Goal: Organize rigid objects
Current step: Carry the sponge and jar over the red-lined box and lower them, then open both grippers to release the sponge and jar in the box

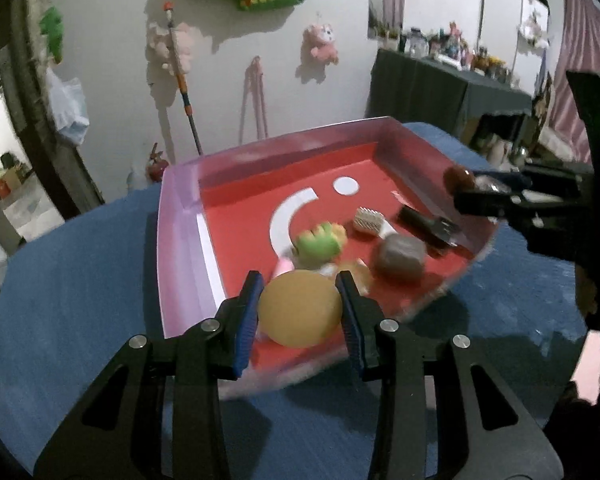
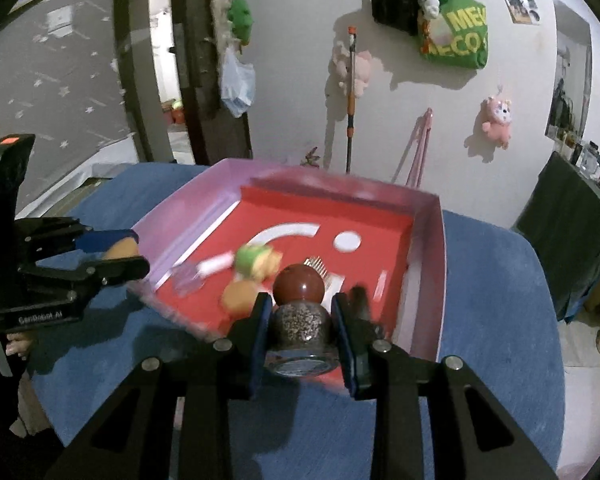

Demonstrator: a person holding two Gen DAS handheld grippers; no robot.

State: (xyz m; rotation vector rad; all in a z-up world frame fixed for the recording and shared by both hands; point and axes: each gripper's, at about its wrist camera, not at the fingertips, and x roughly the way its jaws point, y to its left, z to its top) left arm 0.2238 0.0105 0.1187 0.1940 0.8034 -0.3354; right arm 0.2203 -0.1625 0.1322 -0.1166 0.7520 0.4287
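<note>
The left tool (image 1: 300,312) was closed on a tan round object (image 1: 299,309), its blue pads pressing either flank, and it was held above the near left part of the red-floored tray (image 1: 180,248) that sat on the blue surface (image 1: 80,280). Left to right inside the tray lay a green and yellow toy (image 1: 321,240), a small white brush (image 1: 370,222), a grey-brown block (image 1: 400,256) and a black bar-shaped item (image 1: 424,222). The right tool (image 2: 300,320) was likewise closed, on a glass shaker (image 2: 300,334) with a red-brown ball top (image 2: 299,285); the shaker's long axis ran away from the camera along the fingers, base toward the lens, and it hung over the tray's near right corner. Both held objects thus lay directly ahead of their own tools and above the tray, so any placement inside it would probably call for a downward move. Motion blur obscured finer detail of the tray's contents.
</note>
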